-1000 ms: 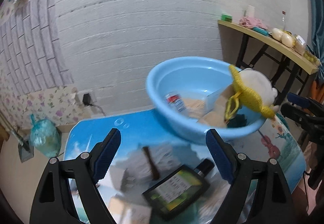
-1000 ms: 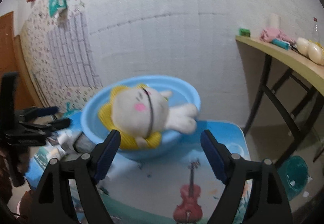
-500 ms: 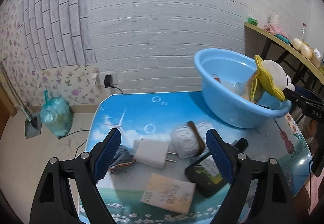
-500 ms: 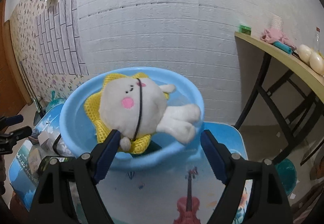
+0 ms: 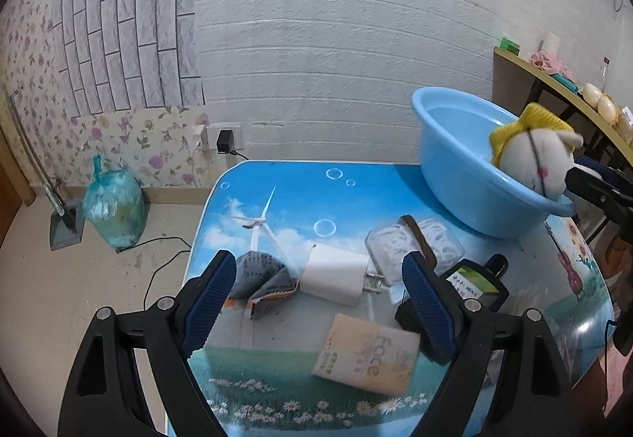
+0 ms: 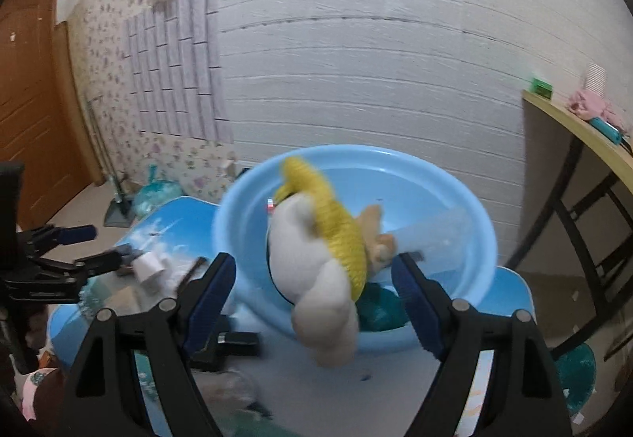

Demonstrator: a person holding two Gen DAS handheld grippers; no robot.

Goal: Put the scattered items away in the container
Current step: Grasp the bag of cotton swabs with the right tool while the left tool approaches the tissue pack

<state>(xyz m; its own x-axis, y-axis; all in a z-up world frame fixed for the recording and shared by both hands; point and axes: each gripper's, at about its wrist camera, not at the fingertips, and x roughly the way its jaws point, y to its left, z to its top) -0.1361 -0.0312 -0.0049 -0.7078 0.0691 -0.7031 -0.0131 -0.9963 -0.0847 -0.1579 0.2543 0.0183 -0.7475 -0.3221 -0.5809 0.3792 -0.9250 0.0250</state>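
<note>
A blue basin stands at the table's far right, also in the right wrist view. A white plush toy with a yellow ruff hangs over its near rim. My left gripper is open above scattered items: a white charger block, a clear box of white bands, a dark bottle with a green label, a beige "Face" packet and a grey cloth. My right gripper is open, its jaws on either side of the toy without touching it.
The table has a blue sky print and stands against a white brick wall. A green rubbish bag and a dustpan sit on the floor at left. A wooden shelf with small items stands at right.
My left gripper has swung left and back from the basin, bringing the scattered items into view. The plush toy has tipped over the basin's rim towards my right gripper.
</note>
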